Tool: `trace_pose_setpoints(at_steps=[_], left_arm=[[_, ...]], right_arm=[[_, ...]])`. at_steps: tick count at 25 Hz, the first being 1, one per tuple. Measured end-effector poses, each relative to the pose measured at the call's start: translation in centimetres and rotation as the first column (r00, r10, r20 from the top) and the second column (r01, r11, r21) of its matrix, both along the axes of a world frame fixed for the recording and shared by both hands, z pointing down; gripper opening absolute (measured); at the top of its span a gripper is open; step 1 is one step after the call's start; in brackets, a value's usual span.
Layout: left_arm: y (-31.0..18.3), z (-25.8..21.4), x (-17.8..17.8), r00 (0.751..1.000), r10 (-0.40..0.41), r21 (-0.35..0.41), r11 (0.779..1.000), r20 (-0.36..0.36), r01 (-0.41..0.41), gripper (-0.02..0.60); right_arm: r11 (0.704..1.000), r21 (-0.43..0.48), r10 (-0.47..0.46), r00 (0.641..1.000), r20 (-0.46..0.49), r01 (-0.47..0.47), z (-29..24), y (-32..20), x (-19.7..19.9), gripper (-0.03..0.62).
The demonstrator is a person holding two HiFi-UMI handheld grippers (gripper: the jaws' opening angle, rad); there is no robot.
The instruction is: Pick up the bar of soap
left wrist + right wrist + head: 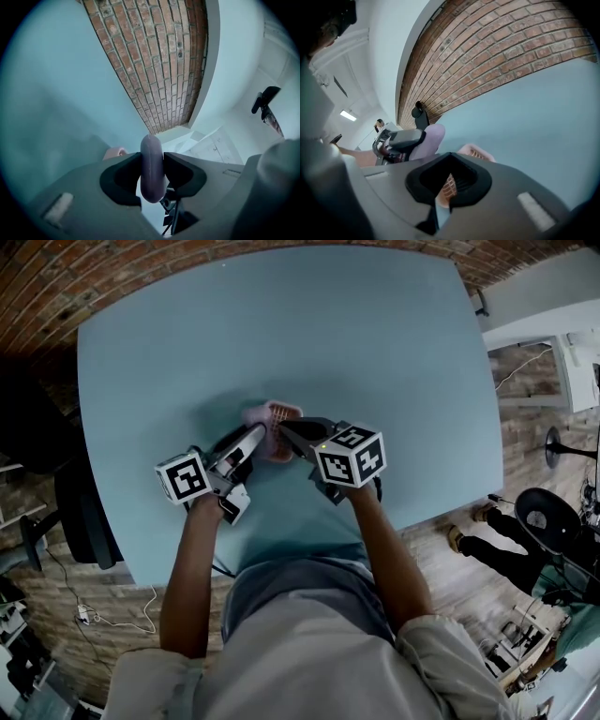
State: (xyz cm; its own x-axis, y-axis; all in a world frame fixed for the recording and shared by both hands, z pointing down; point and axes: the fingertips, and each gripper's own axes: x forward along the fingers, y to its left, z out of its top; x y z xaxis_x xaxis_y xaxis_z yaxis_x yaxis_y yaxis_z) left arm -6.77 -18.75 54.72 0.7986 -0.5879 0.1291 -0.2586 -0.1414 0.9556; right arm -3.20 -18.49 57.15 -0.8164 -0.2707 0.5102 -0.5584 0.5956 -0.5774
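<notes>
Between the left gripper's [152, 158] jaws the bar of soap [151, 180] is pinched edge-on, its length running forward past their tips. Beside it, the right gripper [446, 190] clamps a pink soap dish [478, 152].

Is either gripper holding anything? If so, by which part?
The left gripper clamps the lavender soap bar across its two broad faces, with the bar edge-on to the camera. The right gripper pinches the pink soap dish at its near edge.
</notes>
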Motion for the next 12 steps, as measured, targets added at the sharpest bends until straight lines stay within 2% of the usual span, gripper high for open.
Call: trace_pose_setpoints(at_steps=[4, 12], left_arm=[[0.2, -0.9, 0.2, 1.000, 0.005, 0.021, 1.000, -0.011, -0.004, 0.152], [0.5, -3.1, 0.6, 0.998, 0.038, 0.128, 0.991, 0.052, -0.044, 0.153]], right_arm=[[1.000, 0.006, 0.009, 1.000, 0.020, -0.009, -0.8, 0.4, 0.3, 0.002], [0.999, 0.048, 0.015, 0.999, 0.041, -0.016, -3.1, 1.1, 0.5, 0.002]])
